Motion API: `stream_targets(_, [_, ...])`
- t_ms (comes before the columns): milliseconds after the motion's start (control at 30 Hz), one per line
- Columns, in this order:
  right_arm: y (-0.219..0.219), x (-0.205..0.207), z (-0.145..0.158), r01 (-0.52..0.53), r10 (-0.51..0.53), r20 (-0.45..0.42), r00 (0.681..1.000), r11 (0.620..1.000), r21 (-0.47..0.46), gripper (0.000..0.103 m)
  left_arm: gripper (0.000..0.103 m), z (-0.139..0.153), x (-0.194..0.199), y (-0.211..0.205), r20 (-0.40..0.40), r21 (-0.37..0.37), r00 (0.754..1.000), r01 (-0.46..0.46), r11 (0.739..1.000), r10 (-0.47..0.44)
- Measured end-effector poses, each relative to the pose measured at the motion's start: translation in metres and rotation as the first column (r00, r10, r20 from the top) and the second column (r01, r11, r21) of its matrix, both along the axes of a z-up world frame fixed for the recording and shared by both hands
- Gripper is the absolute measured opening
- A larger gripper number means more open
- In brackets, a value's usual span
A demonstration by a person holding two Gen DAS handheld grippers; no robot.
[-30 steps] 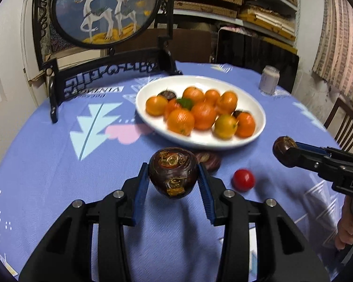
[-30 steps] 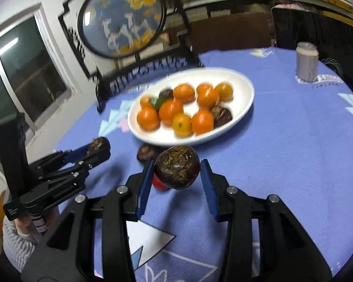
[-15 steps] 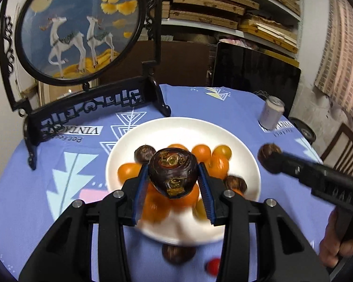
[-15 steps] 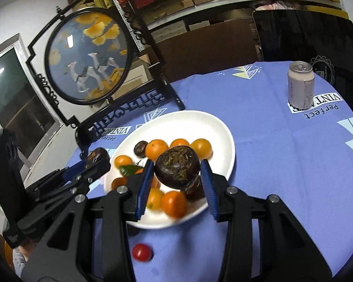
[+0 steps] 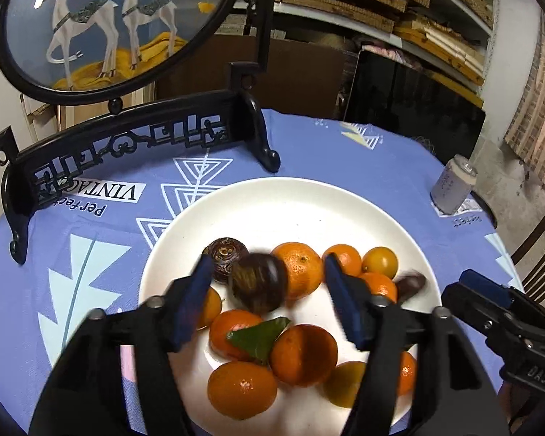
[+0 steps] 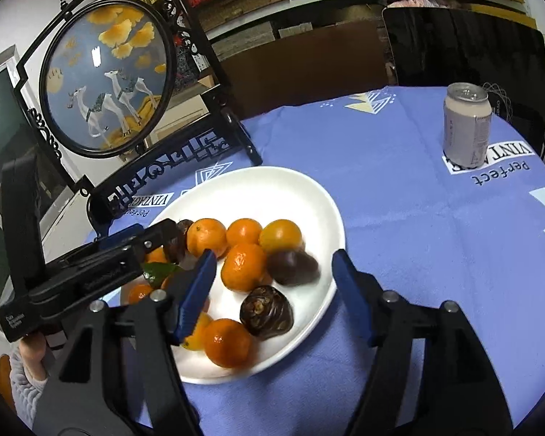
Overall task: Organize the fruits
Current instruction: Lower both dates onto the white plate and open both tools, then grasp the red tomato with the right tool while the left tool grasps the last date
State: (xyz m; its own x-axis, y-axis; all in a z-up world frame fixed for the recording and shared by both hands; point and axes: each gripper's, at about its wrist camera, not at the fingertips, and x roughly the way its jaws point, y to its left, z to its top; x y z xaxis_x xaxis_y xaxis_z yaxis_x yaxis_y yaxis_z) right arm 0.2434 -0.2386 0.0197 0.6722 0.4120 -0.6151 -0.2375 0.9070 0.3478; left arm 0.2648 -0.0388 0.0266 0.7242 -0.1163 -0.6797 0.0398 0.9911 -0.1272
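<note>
**Both grippers open over the fruit plate**

In the left wrist view the left gripper (image 5: 269,292) is spread wide and grips nothing. A blurred dark fruit (image 5: 258,283) sits between its fingers, nearer the left one; whether it touches that one I cannot tell. Under the gripper lies one white plate (image 5: 272,200). On it I count about ten oranges (image 5: 303,348), some part hidden, and one green leaf (image 5: 259,334) among them. Three dark fruits show in this view: the blurred one, a ridged one (image 5: 225,254) just beyond it at 11 o'clock, and a smeared one (image 5: 410,285) at the plate's 3 o'clock rim. The right gripper (image 5: 490,309) comes in from 3 o'clock.

In the right wrist view the right gripper (image 6: 274,283) is likewise wide open and empty. Two dark fruits lie on the plate (image 6: 272,189) between its fingers and clear of both: a wrinkled one (image 6: 267,312) nearer, a blurred one (image 6: 290,267) just beyond. The left gripper (image 6: 156,234) reaches in from 9 o'clock.

Farther off on the blue cloth (image 6: 418,236) stand one can (image 6: 467,127) at 1 o'clock and one deer screen (image 6: 107,83) at 11 o'clock.
</note>
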Motion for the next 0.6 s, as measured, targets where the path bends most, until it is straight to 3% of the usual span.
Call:
stream_targets(167, [0.0, -0.011, 0.006, -0.006, 0.006, 0.009, 1.0, 1.0, -0.001, 0.069, 0.065, 0.01, -0.012, 0.005, 0.028, -0.009, 0.999, -0.03, 1.0, 0.03])
stream_targets(400, [0.008, -0.053, 0.01, -0.048, 0.05, 0.034, 0.998, 0.998, -0.033, 0.069, 0.066, 0.022, -0.052, 0.004, 0.108, 0.129, 0.991, -0.091, 0.988, 0.077])
stream_targets(600, [0.032, -0.09, -0.001, -0.131, 0.133, 0.022, 0.991, 0.989, -0.064, 0.07, 0.066, 0.011, -0.094, 0.034, 0.097, 0.109, 0.986, -0.146, 0.983, 0.136])
